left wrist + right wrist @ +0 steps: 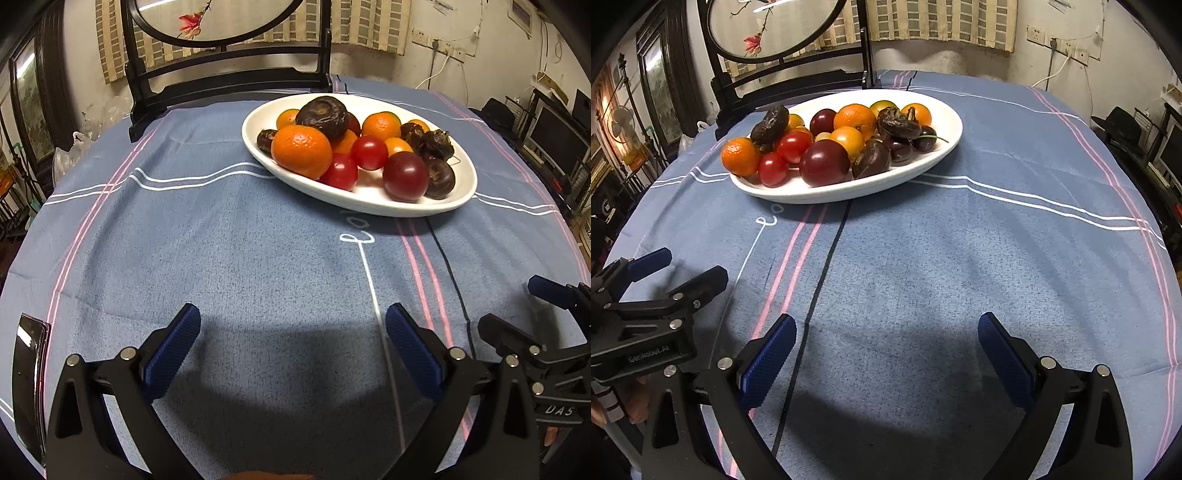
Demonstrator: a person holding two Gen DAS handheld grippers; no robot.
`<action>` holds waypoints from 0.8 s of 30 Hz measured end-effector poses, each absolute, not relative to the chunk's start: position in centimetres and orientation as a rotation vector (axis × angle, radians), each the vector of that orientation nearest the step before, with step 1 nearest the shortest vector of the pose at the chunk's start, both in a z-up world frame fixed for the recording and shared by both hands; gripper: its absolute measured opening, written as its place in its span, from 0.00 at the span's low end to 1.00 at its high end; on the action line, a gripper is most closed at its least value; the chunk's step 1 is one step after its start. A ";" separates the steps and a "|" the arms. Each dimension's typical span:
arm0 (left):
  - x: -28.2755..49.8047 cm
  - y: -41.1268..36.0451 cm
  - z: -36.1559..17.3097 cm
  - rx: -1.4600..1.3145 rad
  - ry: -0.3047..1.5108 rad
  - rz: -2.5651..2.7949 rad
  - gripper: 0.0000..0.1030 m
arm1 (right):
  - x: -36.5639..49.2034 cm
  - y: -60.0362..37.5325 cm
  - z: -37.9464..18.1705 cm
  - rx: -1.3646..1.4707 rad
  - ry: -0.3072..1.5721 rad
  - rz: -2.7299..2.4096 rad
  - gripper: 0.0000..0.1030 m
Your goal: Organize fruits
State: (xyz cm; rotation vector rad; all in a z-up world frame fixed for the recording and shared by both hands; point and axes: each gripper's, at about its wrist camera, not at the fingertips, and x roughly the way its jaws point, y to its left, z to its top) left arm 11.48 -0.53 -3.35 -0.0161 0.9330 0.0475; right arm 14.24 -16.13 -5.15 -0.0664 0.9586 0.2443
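From the left wrist, the left hand-held gripper [291,332] gapes empty over the blue-clothed desk [221,240], the white oval plate [369,201] of oranges, tomatoes and dark fruits toward its far edge; from the right wrist, the right hand-held gripper [886,339] likewise spreads empty.

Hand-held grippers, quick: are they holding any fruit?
Left hand-held gripper: open, holding nothing.
Right hand-held gripper: open, holding nothing.
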 end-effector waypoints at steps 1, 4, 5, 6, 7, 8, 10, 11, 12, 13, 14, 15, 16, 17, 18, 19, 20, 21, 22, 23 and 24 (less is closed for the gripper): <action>11.5 -0.5 -3.3 -0.017 0.935 0.047 0.96 | 14.2 -16.1 -5.1 -0.069 0.958 0.246 0.97; 11.6 -0.4 -3.4 -0.023 0.938 0.046 0.96 | 14.3 -16.0 -5.2 -0.073 0.962 0.247 0.97; 11.6 -0.3 -3.4 -0.024 0.938 0.047 0.96 | 14.3 -16.0 -5.2 -0.073 0.964 0.248 0.97; 11.6 -0.3 -3.3 -0.026 0.936 0.048 0.96 | 14.3 -16.0 -5.2 -0.073 0.965 0.248 0.97; 11.5 -0.4 -3.3 -0.027 0.934 0.048 0.96 | 14.2 -16.0 -5.2 -0.073 0.964 0.248 0.97; 11.5 -0.4 -3.3 -0.028 0.933 0.046 0.96 | 14.2 -16.0 -5.2 -0.073 0.961 0.247 0.97; 11.5 -0.4 -3.3 -0.029 0.932 0.046 0.96 | 14.2 -16.0 -5.1 -0.070 0.959 0.245 0.97; 11.5 -0.4 -3.2 -0.029 0.933 0.044 0.96 | 14.2 -16.0 -5.1 -0.068 0.959 0.244 0.97; 11.5 -0.4 -3.3 -0.028 0.934 0.044 0.96 | 14.2 -16.0 -5.1 -0.066 0.959 0.243 0.97; 11.5 -0.4 -3.2 -0.028 0.934 0.044 0.96 | 14.2 -16.1 -5.1 -0.064 0.959 0.243 0.97; 11.5 -0.4 -3.2 -0.028 0.933 0.044 0.96 | 14.3 -16.0 -5.1 -0.065 0.961 0.242 0.97; 11.5 -0.4 -3.2 -0.029 0.934 0.044 0.96 | 14.3 -16.0 -5.1 -0.067 0.962 0.241 0.97; 11.5 -0.4 -3.2 -0.029 0.936 0.043 0.96 | 14.2 -16.0 -5.2 -0.069 0.962 0.241 0.97; 11.5 -0.4 -3.3 -0.030 0.936 0.042 0.96 | 14.2 -16.0 -5.2 -0.071 0.963 0.242 0.97; 11.5 -0.4 -3.2 -0.031 0.937 0.043 0.96 | 14.2 -16.0 -5.2 -0.073 0.965 0.242 0.97; 11.5 -0.4 -3.2 -0.031 0.935 0.045 0.96 | 14.2 -15.9 -5.2 -0.074 0.965 0.243 0.97; 11.5 -0.4 -3.2 -0.032 0.935 0.045 0.96 | 14.2 -15.9 -5.2 -0.076 0.965 0.242 0.97; 11.5 -0.3 -3.2 -0.033 0.936 0.045 0.96 | 14.2 -15.9 -5.2 -0.076 0.965 0.242 0.97; 11.4 -0.3 -3.2 -0.036 0.937 0.044 0.96 | 14.2 -16.0 -5.1 -0.076 0.963 0.242 0.97; 11.4 -0.3 -3.2 -0.037 0.936 0.043 0.96 | 14.3 -16.0 -5.1 -0.075 0.962 0.241 0.97; 11.4 -0.3 -3.2 -0.038 0.936 0.044 0.96 | 14.3 -16.0 -5.1 -0.075 0.962 0.240 0.97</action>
